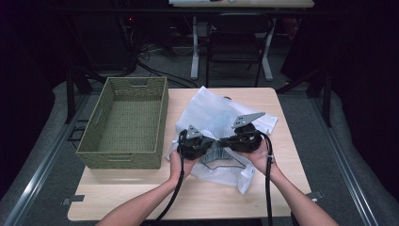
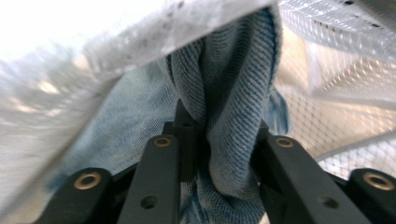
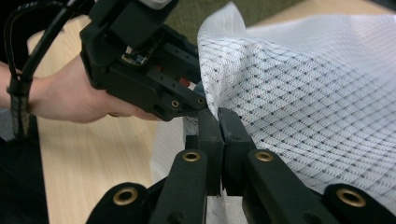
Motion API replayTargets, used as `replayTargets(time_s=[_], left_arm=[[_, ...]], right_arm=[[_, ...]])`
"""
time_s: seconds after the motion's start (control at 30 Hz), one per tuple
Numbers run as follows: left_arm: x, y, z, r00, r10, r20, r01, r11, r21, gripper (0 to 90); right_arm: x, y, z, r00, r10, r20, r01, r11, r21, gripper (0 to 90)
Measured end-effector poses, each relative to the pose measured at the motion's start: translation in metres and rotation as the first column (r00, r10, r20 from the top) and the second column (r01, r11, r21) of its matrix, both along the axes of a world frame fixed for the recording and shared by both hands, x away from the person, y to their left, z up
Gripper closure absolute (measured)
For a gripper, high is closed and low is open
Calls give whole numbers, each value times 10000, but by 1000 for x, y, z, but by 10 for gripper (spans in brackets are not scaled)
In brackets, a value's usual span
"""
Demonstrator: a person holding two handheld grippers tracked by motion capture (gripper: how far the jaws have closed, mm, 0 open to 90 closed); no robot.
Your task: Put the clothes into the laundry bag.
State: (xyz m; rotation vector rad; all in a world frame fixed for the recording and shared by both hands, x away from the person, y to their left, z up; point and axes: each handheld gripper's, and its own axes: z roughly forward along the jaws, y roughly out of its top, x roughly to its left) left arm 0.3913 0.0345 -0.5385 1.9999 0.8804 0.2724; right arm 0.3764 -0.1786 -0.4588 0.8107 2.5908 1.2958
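A: Pinching blue denim cloth (image 2: 233, 116), the left gripper (image 2: 219, 140) has its jaws nearly closed on the fold between them, inside the white mesh bag (image 3: 299, 93); agreed?

B: Agreed; the right gripper (image 3: 219, 122) is clamped tight on the bag's edge, just beside.

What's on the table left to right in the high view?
Green woven basket → left gripper, shut on blue denim cloth inside the white mesh bag → right gripper, shut on the bag's edge.
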Motion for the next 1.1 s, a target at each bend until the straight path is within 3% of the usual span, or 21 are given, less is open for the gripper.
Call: replayTargets(time_s=[0.1, 0.27, 0.43, 0.53, 0.63, 0.8, 0.87, 1.1], left_arm=[[-1, -1, 2, 9996, -261, 95, 261, 9996, 63, 646], [-9, 6, 8, 9986, -485, 206, 478, 9983, 338, 430], [-19, 11, 8, 9983, -563, 160, 557, 9978, 364, 371], [-17, 13, 2, 9983, -578, 16, 577, 9976, 389, 357], [-12, 10, -3, 9973, -701, -206, 706, 9972, 234, 385], [-12, 1, -8, 9972, -748, -67, 749, 9966, 337, 625], [-11, 1, -8, 9982, -604, -23, 605, 9981, 129, 695], [-10, -1, 2, 9980, 278, 571, -234, 9968, -768, 735]], right_arm=[[2, -1, -6, 9999, -39, -168, 36, 9999, -156, 892], [3, -1, -5, 10000, -52, -77, 51, 9998, -172, 892], [4, -3, -4, 9999, -146, -57, 145, 9998, -160, 892], [4, -3, -5, 9998, -181, -94, 180, 9997, -174, 892], [5, -2, -6, 9997, -187, -127, 184, 9997, -186, 892], [5, 1, -9, 9998, -80, -200, 74, 9996, -271, 892], [4, 1, -8, 9998, -75, -196, 70, 9996, -260, 892], [2, 0, -1, 9999, -22, -99, 24, 9998, 200, 893]])
